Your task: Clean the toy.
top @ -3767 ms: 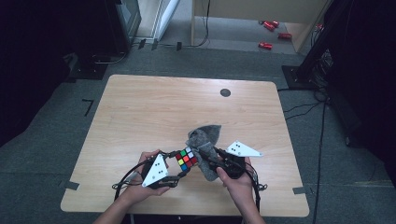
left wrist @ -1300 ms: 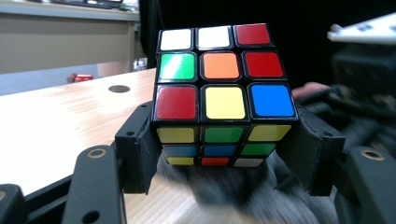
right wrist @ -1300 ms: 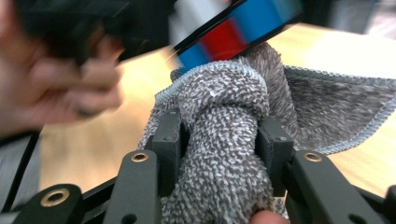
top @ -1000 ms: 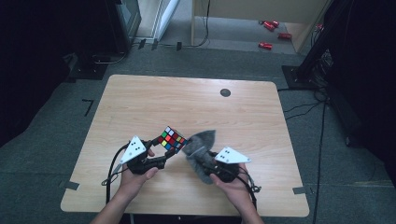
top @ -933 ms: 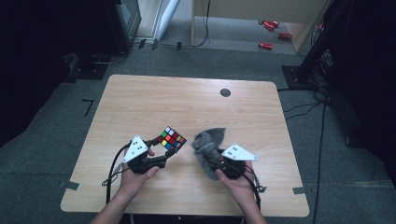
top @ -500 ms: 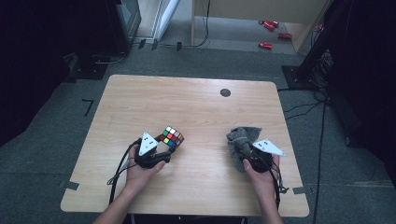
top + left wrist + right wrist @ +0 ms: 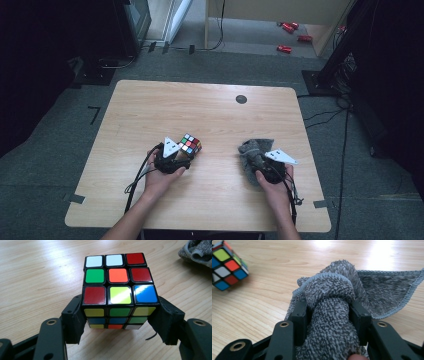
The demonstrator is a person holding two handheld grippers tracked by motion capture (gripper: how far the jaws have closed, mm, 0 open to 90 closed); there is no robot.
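Currently left gripper (image 7: 120, 322) clamps the cube (image 7: 119, 292) by 2 opposite side faces — rigid, slick plastic. Right gripper (image 7: 329, 322) pinches the soft, bunched cloth (image 7: 332, 297), right of cube — compliant.

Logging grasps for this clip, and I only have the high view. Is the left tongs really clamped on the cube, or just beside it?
Observer: Clamped. In the left gripper view the left tongs grip the cube by two opposite sides, pads pressed on its lower layers.
Operator: And the right one, does it hold the cloth?
Observer: Yes. The right tongs pinch a rolled bunch of the cloth between the jaws.
Operator: Is all the cloth bunched up?
Observer: No. Part of it lies spread on the table, with its stitched hem in sight.
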